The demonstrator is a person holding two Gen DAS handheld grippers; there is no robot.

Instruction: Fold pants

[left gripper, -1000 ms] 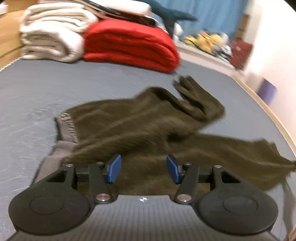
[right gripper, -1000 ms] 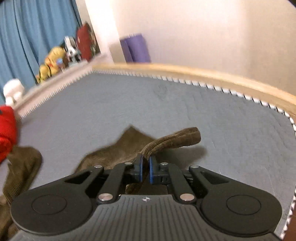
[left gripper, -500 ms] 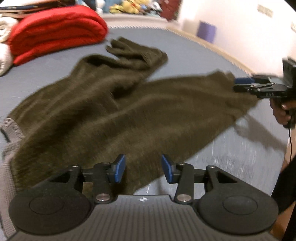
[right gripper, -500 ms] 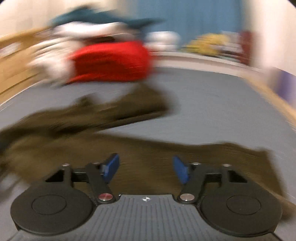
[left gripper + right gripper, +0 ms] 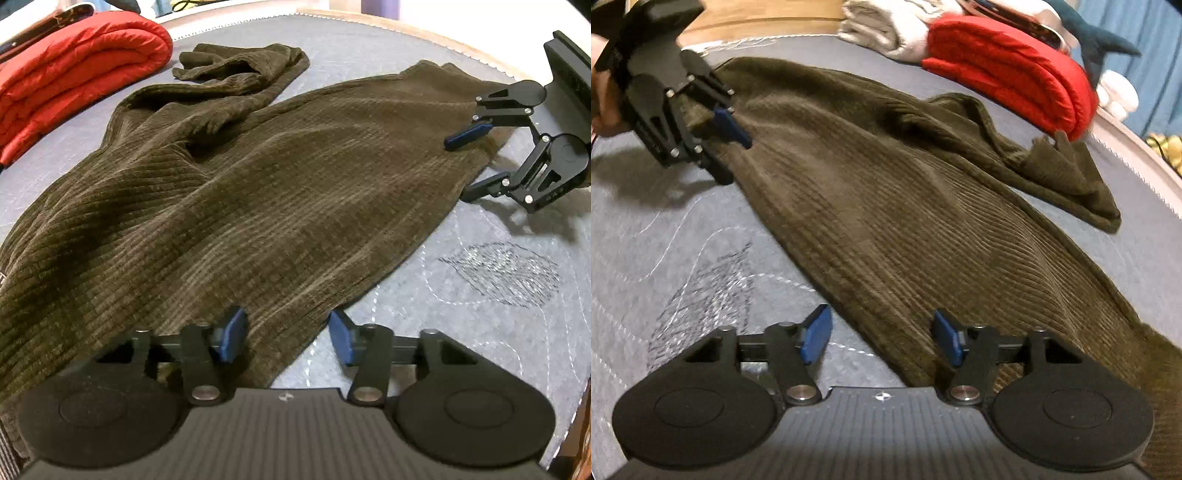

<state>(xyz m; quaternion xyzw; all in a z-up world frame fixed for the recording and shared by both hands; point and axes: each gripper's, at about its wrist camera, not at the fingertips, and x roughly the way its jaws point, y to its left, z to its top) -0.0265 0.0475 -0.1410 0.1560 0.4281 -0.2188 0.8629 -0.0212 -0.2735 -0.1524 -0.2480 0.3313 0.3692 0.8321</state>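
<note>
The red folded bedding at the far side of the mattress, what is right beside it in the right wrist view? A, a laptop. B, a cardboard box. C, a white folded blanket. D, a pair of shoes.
C: a white folded blanket lies directly against the red folded bedding.

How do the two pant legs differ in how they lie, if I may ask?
The nearer leg lies flat and smooth; the farther leg is rumpled. The nearer leg's hem spreads wide; the farther leg's bunches beside the red blanket. Both are dark olive corduroy.
</note>
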